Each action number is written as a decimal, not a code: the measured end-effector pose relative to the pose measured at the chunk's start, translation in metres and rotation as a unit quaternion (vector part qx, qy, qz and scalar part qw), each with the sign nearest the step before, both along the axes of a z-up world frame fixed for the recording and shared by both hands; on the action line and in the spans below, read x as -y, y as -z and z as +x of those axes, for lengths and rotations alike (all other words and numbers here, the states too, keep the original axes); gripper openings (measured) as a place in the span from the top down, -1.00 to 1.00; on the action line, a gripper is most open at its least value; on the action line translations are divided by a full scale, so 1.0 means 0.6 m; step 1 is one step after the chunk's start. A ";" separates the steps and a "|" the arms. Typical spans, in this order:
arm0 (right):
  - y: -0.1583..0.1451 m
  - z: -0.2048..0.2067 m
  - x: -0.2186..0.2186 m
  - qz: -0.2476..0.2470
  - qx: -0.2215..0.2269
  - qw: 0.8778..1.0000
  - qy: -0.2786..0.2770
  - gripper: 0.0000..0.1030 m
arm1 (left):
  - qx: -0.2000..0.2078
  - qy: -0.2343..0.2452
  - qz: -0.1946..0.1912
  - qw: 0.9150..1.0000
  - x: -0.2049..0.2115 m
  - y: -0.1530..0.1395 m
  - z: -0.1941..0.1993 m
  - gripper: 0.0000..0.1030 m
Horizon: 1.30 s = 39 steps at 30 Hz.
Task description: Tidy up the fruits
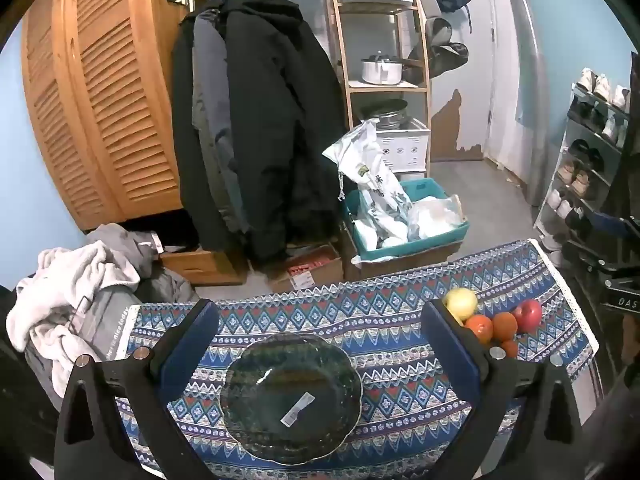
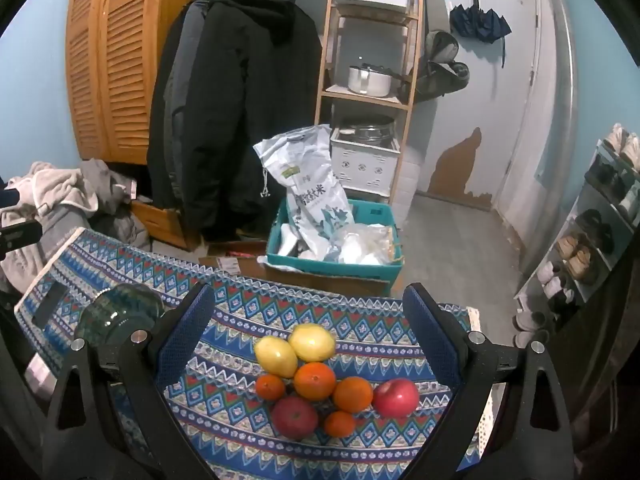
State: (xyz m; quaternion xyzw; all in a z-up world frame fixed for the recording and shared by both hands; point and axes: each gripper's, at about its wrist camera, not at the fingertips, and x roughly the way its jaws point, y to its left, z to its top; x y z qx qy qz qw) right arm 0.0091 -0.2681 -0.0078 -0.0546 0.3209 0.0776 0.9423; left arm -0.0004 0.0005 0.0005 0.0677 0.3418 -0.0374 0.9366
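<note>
on a patterned tablecloth (image 1: pixel 400 376), from left to right: an empty dark glass plate (image 1: pixel 291 398) under the left gripper (image 1: pixel 320 344), its fingers spread wide and holding nothing; then a fruit pile (image 2: pixel 316 380) of lemons, oranges and apples under the right gripper (image 2: pixel 308 328), equally wide and empty. sorting looks unstarted; next, close on one fruit.

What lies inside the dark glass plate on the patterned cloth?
The glass plate holds no fruit, only a small white sticker near its middle. The patterned cloth shows dimly through the glass. The left claw's frame hides the plate's lowest rim.
</note>
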 end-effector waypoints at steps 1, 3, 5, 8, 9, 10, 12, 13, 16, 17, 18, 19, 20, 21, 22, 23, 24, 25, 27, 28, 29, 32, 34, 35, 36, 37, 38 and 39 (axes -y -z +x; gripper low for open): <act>0.000 0.000 0.000 -0.001 0.000 1.000 0.000 -0.81 | 0.002 0.001 -0.002 1.000 0.000 -0.001 -0.001 -0.98; 0.000 0.000 0.000 -0.003 0.001 1.000 0.001 -0.81 | 0.007 0.003 -0.004 1.000 0.001 -0.003 -0.004 -0.98; 0.000 0.000 0.000 -0.005 0.001 1.000 0.001 -0.81 | 0.011 0.003 -0.003 1.000 0.003 -0.005 -0.006 -0.98; 0.000 -0.001 -0.002 -0.009 0.003 1.000 0.001 -0.81 | 0.001 0.010 -0.019 1.000 -0.005 0.000 -0.004 -0.98; 0.000 -0.001 -0.003 -0.010 0.003 1.000 0.001 -0.81 | -0.001 0.012 -0.020 1.000 -0.004 0.001 -0.004 -0.98; 0.001 0.005 0.006 0.002 -0.003 1.000 0.000 -0.81 | -0.002 0.013 -0.019 1.000 -0.004 0.002 -0.004 -0.98; 0.001 0.001 0.006 0.000 -0.004 1.000 -0.001 -0.81 | -0.002 0.013 -0.017 1.000 -0.003 0.004 -0.003 -0.98; 0.000 0.001 0.006 -0.001 -0.004 1.000 0.000 -0.81 | -0.002 0.013 -0.017 1.000 -0.001 0.003 -0.002 -0.98; 0.003 0.000 -0.001 -0.001 -0.004 1.000 -0.001 -0.81 | -0.003 0.013 -0.019 1.000 -0.001 0.003 -0.001 -0.98; 0.004 -0.001 -0.002 -0.001 -0.004 1.000 -0.001 -0.81 | -0.003 0.014 -0.019 1.000 0.000 0.002 -0.001 -0.98; 0.003 0.000 -0.005 -0.001 -0.004 1.000 -0.001 -0.81 | -0.002 0.014 -0.019 1.000 0.000 0.002 0.000 -0.98; 0.003 -0.001 -0.006 -0.001 -0.005 1.000 -0.001 -0.81 | -0.001 0.014 -0.018 1.000 0.001 0.002 -0.001 -0.98; 0.002 0.000 -0.005 -0.001 -0.004 1.000 -0.001 -0.81 | 0.000 0.014 -0.017 1.000 0.002 0.002 -0.001 -0.98; 0.002 0.000 -0.004 -0.001 -0.005 1.000 -0.001 -0.81 | 0.001 0.015 -0.017 1.000 0.002 0.004 -0.003 -0.98; 0.002 0.001 -0.004 -0.001 -0.005 1.000 -0.001 -0.81 | 0.001 0.015 -0.017 1.000 0.001 0.002 -0.005 -0.98; 0.003 -0.002 -0.003 -0.001 -0.005 1.000 -0.001 -0.81 | 0.001 0.015 -0.017 1.000 0.002 0.003 -0.005 -0.98; 0.003 -0.003 -0.004 -0.001 -0.005 1.000 -0.001 -0.81 | 0.001 0.016 -0.017 1.000 0.002 0.004 -0.006 -0.98; 0.003 -0.003 -0.004 -0.001 -0.005 1.000 -0.001 -0.81 | 0.000 0.016 -0.016 1.000 0.003 0.004 -0.007 -0.98; 0.001 -0.002 -0.005 0.000 -0.004 1.000 -0.001 -0.81 | -0.002 0.016 -0.016 1.000 0.004 0.004 -0.007 -0.98; 0.001 -0.002 -0.006 0.000 -0.004 1.000 -0.002 -0.81 | -0.002 0.017 -0.018 1.000 0.004 0.003 -0.007 -0.98; 0.004 -0.001 -0.003 0.002 -0.003 1.000 -0.002 -0.81 | -0.001 0.016 -0.018 1.000 0.004 0.003 -0.008 -0.98; 0.005 0.000 -0.002 0.004 -0.002 1.000 -0.004 -0.81 | 0.002 0.017 -0.018 1.000 0.004 0.000 -0.008 -0.98; 0.005 -0.001 -0.001 0.004 -0.002 1.000 -0.005 -0.81 | 0.001 0.017 -0.018 1.000 0.003 0.000 -0.007 -0.98; 0.005 -0.001 -0.001 0.004 -0.002 1.000 -0.005 -0.81 | 0.001 0.017 -0.019 1.000 0.003 0.000 -0.008 -0.98; 0.006 -0.001 -0.001 0.004 -0.003 1.000 -0.005 -0.81 | 0.001 0.018 -0.018 1.000 0.003 -0.001 -0.008 -0.98; 0.005 -0.001 -0.001 0.004 -0.003 1.000 -0.005 -0.81 | 0.000 0.017 -0.018 1.000 0.003 0.000 -0.007 -0.98; 0.005 -0.001 -0.002 0.005 -0.003 1.000 -0.005 -0.81 | 0.000 0.018 -0.018 1.000 0.003 0.000 -0.007 -0.98; 0.006 -0.001 -0.001 0.006 -0.003 1.000 -0.006 -0.81 | -0.001 0.019 -0.018 1.000 0.002 -0.001 -0.007 -0.98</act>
